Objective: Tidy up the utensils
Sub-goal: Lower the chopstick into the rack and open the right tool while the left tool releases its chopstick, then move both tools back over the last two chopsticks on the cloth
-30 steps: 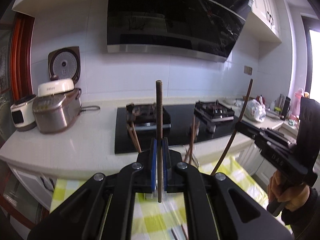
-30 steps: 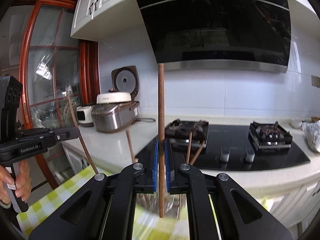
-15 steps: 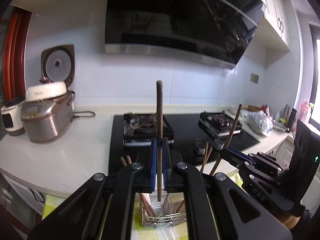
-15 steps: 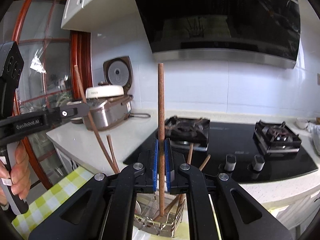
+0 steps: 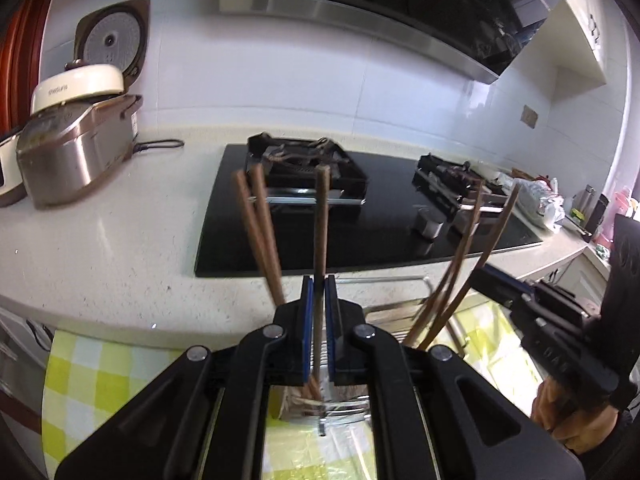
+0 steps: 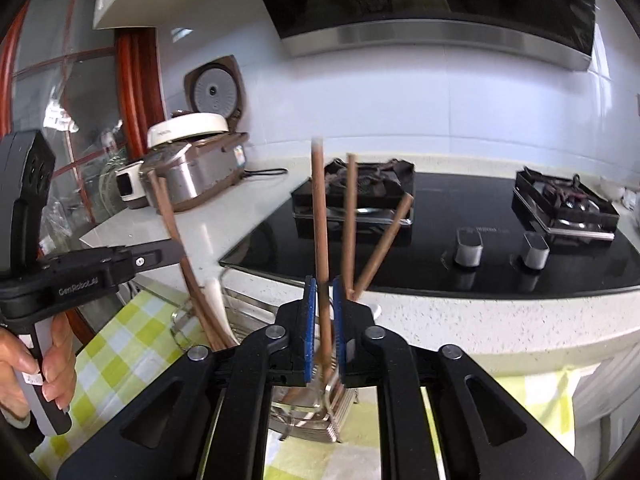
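Currently, item by item.

Left wrist view. My left gripper [image 5: 319, 322] is clamped on one brown chopstick [image 5: 321, 240], upright between the blue pads [image 5: 306, 320]. A second ago this stick stood high above the checked cloth with no holder beneath it; now its lower end sits down among the wires of the metal utensil rack [image 5: 340, 408] on the yellow checked tablecloth [image 5: 100, 376]. Judgement: this stick is as good as delivered, and only the release is left. Two more chopsticks [image 5: 260, 240] lean left of my fingers, already housed. My right gripper [image 5: 560, 320] shows at the right edge, beside another leaning pair of sticks [image 5: 472, 264].

Right wrist view. My right gripper [image 6: 324, 324] has its jaws parted, with visible gaps on both sides of a second chopstick [image 6: 320, 240] that stands between the pads [image 6: 309, 328], blurred as if dropping. Half a second ago those pads pinched it; now they do not, so I judge it let go into the rack [image 6: 320, 412]. Its foot is hidden among the wires. Two housed chopsticks [image 6: 368, 236] lean just right of my fingers. My left gripper [image 6: 120, 260] is at the left, with its stick [image 6: 176, 232] slanting down beside a white spoon handle [image 6: 216, 304].

Background: rice cooker [image 6: 192, 172], gas hob [image 6: 440, 240], range hood [image 6: 432, 0].
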Motion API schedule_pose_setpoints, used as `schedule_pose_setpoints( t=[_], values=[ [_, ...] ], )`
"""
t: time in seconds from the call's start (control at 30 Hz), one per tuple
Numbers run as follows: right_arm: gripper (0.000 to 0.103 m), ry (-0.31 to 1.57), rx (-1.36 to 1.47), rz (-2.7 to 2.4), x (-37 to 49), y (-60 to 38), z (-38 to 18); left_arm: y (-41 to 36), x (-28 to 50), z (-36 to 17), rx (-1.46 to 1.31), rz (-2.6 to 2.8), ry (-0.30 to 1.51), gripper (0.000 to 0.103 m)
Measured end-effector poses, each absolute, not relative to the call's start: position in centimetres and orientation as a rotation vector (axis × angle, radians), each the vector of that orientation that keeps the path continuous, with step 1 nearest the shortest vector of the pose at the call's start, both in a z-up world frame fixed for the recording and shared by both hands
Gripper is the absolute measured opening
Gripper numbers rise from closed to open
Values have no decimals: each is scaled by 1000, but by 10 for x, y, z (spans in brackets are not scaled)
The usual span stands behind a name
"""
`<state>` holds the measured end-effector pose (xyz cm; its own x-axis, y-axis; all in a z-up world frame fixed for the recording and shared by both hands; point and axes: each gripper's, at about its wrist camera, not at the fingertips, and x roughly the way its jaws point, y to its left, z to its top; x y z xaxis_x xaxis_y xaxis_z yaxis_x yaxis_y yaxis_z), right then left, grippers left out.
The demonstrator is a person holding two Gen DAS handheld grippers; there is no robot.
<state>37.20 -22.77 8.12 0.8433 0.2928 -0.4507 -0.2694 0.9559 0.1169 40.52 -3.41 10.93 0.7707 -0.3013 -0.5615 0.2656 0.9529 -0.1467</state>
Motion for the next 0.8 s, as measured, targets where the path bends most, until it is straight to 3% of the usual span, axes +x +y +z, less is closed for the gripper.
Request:
schedule_pose_setpoints(
  t=[0.03,0.1,0.13,0.23,0.3,0.4,0.5,0.8],
  values=[
    [20,489,55,296,372,-229,80,-32,407,106,-63,-304,627,6],
    [48,485,68,292,371,-232,81,-28,406,103,-68,-299,633,11],
    [52,476,73,288,369,-233,82,-26,404,104,-69,-295,630,14],
    [52,448,79,285,357,-237,91,-17,390,113,-68,-276,604,33],
    [52,437,86,276,346,-242,98,-9,376,120,-66,-241,577,62],
    [52,423,116,273,321,-253,105,9,342,127,-67,-144,528,91],
    [57,437,149,272,287,-263,96,22,307,116,-39,-95,544,98],
    [58,610,208,240,201,-262,2,34,212,21,12,-33,678,98]
  ],
)
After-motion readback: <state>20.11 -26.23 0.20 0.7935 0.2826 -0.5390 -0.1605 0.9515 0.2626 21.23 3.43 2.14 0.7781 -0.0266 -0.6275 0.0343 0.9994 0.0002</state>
